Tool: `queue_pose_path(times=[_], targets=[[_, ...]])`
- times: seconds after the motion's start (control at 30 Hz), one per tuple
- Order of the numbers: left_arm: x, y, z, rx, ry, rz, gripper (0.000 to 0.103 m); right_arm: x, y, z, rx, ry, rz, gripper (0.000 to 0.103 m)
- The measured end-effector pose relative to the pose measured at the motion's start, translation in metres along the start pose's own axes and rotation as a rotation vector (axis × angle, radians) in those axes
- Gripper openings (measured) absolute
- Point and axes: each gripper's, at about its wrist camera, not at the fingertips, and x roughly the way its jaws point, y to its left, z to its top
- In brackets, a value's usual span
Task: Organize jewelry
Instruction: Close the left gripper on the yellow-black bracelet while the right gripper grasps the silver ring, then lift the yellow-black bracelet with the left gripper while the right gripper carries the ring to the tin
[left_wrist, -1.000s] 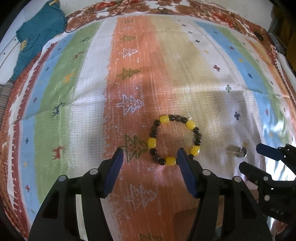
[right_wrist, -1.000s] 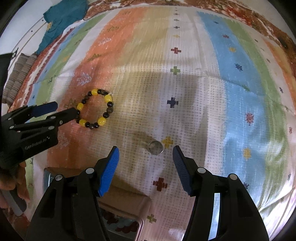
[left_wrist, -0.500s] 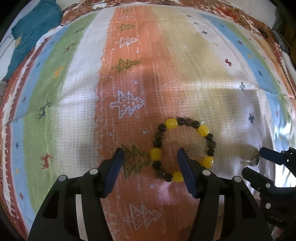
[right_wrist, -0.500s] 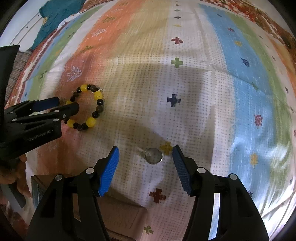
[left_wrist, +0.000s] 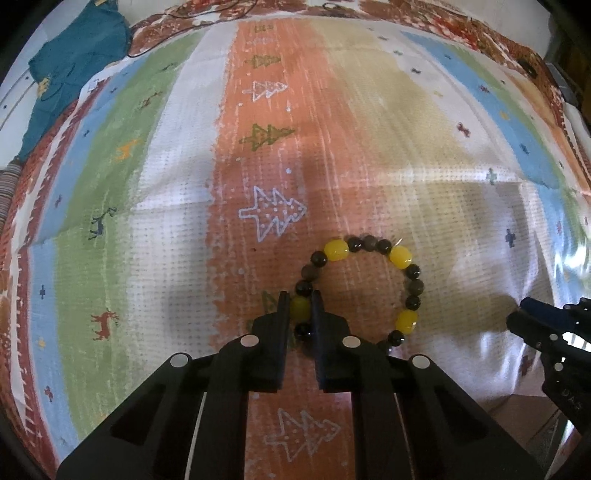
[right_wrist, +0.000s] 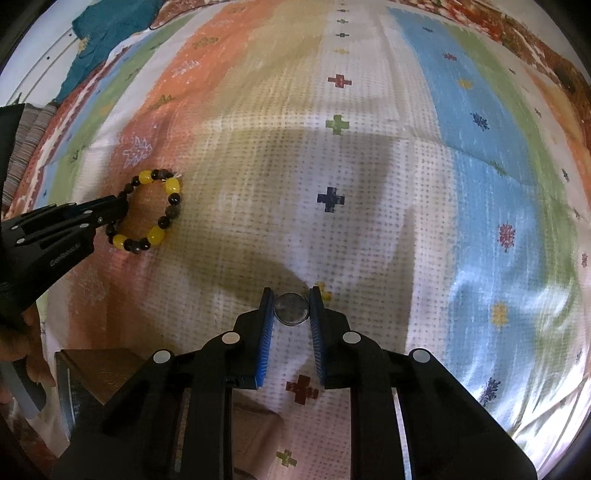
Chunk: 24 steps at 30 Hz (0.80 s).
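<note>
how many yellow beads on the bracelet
5. Two on the far side of the bracelet, one right, one near, one in the left gripper, whose jaws have just been closing on it.

One bracelet (left_wrist: 400, 256); four yellow beads in sight, dark beads between them not clear enough to count. One ring (right_wrist: 290, 310). Two grippers, jaws just closed in: left gripper (left_wrist: 300, 295) on bracelet, right gripper (right_wrist: 290, 291) on ring. One teal cloth (left_wrist: 74, 62) at 10 o'clock. One striped cover (left_wrist: 147, 184). One box (right_wrist: 99, 369) at 7 o'clock in right view.
</note>
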Motion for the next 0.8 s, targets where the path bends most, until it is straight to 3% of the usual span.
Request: queue_pose_path(times=[0.27,0.47,0.8], targets=[[-0.039,-0.007,-0.003,0.0,-0.08,-0.048,0.011,-0.025,0.003,-0.005,-0.021,-0.073,-0.025,0.02],[-0.066,-0.02,-0.002,0.005,-0.137,-0.14,0.011,-0.038,0.002,-0.011,-0.009,-0.1,-0.024,0.02],[-0.093,-0.032,-0.009,0.022,-0.202,-0.154,0.011,-0.069,0.02,-0.022,-0.051,-0.175,-0.046,0.02]])
